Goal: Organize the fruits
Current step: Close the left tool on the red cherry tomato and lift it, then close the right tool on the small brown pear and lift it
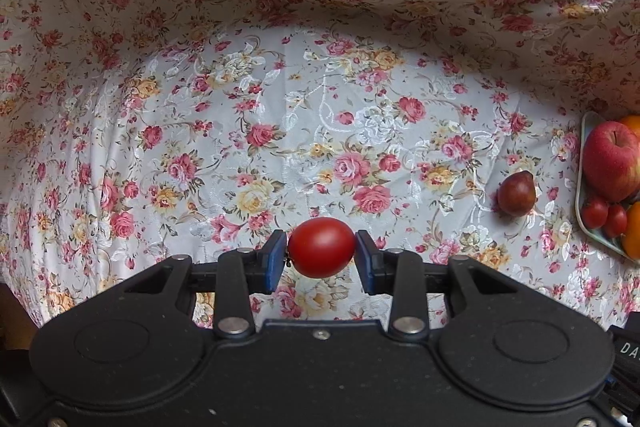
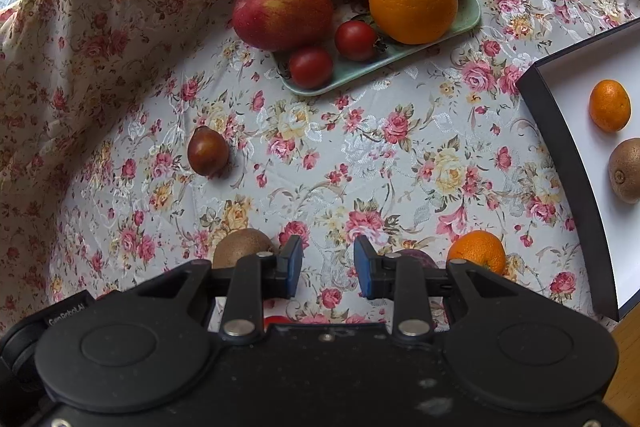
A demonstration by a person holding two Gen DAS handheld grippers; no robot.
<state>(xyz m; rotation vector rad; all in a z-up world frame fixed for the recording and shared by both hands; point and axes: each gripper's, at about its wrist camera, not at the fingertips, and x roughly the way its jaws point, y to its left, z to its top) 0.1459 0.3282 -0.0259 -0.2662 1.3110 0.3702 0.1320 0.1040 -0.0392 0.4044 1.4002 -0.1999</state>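
A tomato (image 1: 321, 247) sits between the pads of the left gripper (image 1: 321, 259), above the tablecloth (image 1: 280, 131). To its right a small fruit (image 1: 516, 193) lies alone on the cloth, just left of a tray (image 2: 472, 11). On that tray – an apple (image 2: 282, 6), oranges and tomatoes. Further right, in the right wrist view, a box (image 2: 568, 163) holds a kiwi (image 2: 626, 169) and, behind it, a small orange (image 2: 609, 105).

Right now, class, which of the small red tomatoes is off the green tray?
The tomato clamped between the left gripper's blue pads, above the cloth; the other two lie on the green tray beside the apple.
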